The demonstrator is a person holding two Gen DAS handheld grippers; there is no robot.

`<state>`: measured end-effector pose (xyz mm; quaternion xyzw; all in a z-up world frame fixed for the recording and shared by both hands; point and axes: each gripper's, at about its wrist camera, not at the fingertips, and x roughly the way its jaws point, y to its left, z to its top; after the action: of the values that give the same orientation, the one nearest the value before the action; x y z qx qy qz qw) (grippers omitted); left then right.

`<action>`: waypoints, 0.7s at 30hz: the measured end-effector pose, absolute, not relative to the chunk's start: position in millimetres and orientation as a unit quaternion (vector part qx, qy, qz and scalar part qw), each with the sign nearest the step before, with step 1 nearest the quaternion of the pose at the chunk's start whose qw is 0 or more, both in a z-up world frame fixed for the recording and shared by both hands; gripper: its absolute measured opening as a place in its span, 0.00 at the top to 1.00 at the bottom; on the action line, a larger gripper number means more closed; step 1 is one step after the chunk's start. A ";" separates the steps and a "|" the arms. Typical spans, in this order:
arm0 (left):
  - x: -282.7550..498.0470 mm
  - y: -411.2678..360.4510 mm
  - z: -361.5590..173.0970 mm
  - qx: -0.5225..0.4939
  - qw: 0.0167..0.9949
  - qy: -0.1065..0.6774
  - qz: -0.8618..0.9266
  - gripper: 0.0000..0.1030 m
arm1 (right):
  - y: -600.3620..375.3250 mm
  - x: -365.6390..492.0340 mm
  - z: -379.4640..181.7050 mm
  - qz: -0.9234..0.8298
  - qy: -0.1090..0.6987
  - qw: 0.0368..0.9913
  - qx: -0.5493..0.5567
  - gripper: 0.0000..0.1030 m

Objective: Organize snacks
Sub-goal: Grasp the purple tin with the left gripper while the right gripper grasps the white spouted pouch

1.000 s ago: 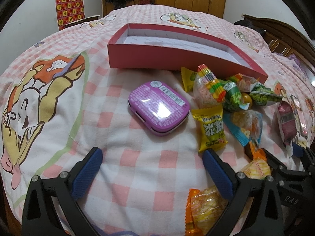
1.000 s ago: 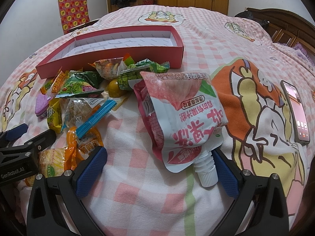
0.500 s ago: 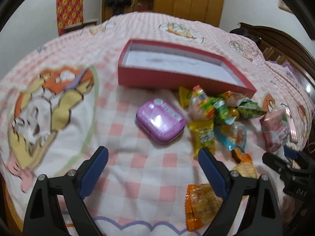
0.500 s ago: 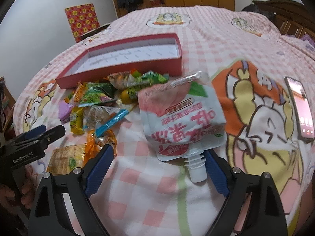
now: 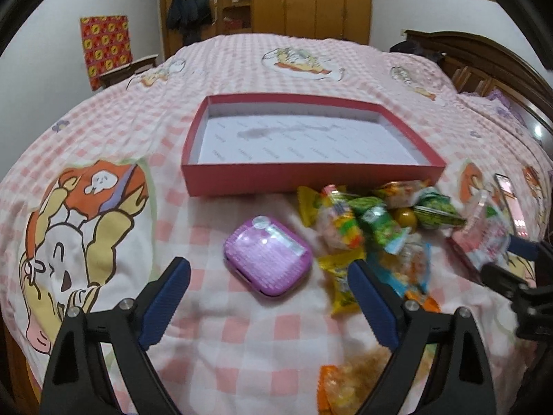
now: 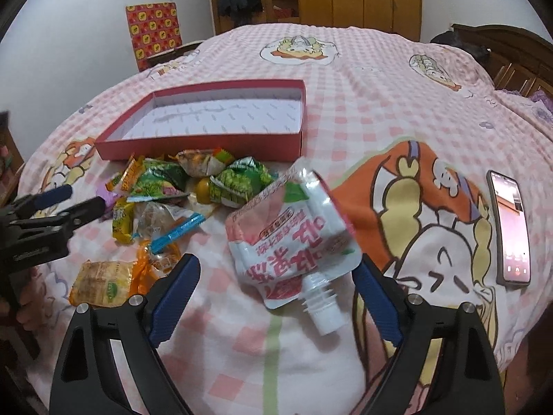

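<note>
An empty red box with a white floor lies on the pink checked bedspread; it also shows in the right wrist view. A purple tin lies in front of it, just ahead of my open left gripper. A heap of wrapped snacks lies right of the tin and shows in the right wrist view. A pink spouted drink pouch lies between the fingers of my open right gripper, untouched.
A phone lies on the bedspread at the right. A wooden headboard borders the bed's right side. Wardrobes stand behind the bed. A red patterned chair stands at the back left.
Both grippers have pulled back and risen, so the box, tin and pouch look smaller and farther. The pouch and the other snacks lie where they were.
</note>
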<state>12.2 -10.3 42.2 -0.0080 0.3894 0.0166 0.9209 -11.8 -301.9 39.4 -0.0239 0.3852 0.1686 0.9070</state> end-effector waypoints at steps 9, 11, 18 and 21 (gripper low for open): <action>31.8 8.0 25.4 -0.066 0.900 0.430 0.035 0.18 | -305.7 7.8 37.5 0.198 0.395 0.896 -0.051 0.11; 36.2 2.6 23.2 -0.051 0.898 0.436 0.038 0.18 | -303.3 11.0 34.6 0.202 0.393 0.895 -0.067 0.11; 40.6 -8.8 19.0 -0.017 0.900 0.433 0.054 0.21 | -300.9 21.0 21.6 0.224 0.403 0.884 -0.076 0.11; 43.6 -12.8 19.6 -0.011 0.899 0.434 0.055 0.26 | -300.8 26.1 11.8 0.232 0.421 0.874 -0.070 0.11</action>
<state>43.6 -12.8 19.6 -0.0111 0.4341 0.0551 0.8991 26.1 -300.8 11.8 -0.0701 0.4207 0.2317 0.8743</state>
